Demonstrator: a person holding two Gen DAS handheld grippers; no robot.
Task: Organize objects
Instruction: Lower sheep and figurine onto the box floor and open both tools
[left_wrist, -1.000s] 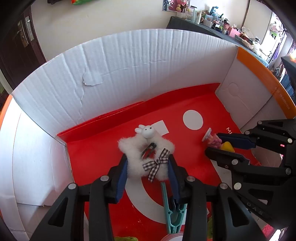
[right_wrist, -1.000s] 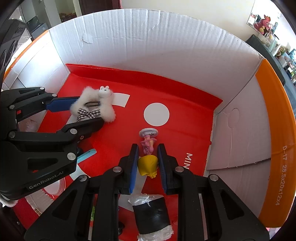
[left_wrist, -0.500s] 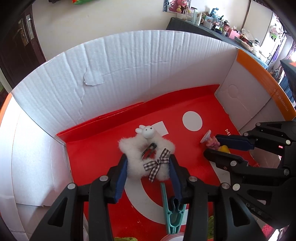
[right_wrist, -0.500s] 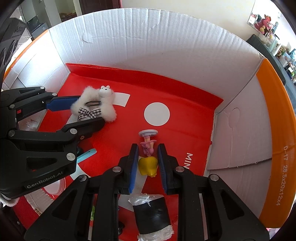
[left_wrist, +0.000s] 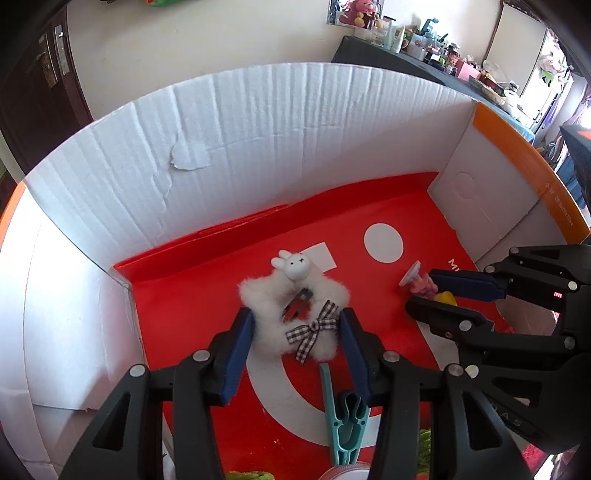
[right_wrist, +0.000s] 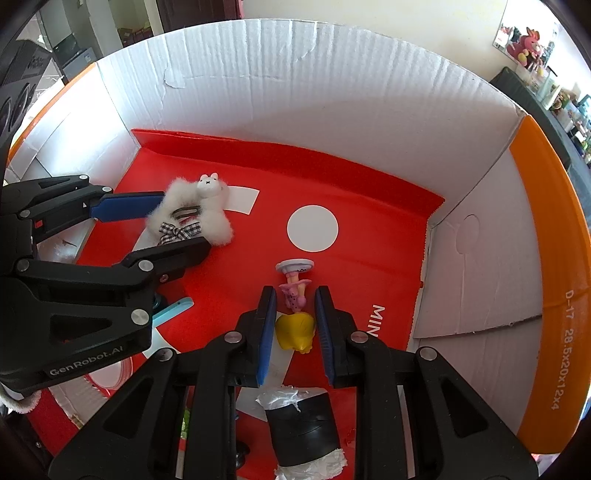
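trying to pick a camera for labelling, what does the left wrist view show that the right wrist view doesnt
Only the left wrist view shows the teal clothes peg's whole body, lying behind the left claw; the right wrist view catches just its tip.

Only the right wrist view shows the black roll with white wrapping behind the right claw, plus the small figure's full length.

Both show the white fluffy bunny hair clip between the left claw's pads, whose jaws have just been opening, the right claw shut on the figure's yellow end, and the red box floor.

white fluffy clip (left_wrist: 293, 314), checked bow (left_wrist: 312, 329), red floor (left_wrist: 207, 295)
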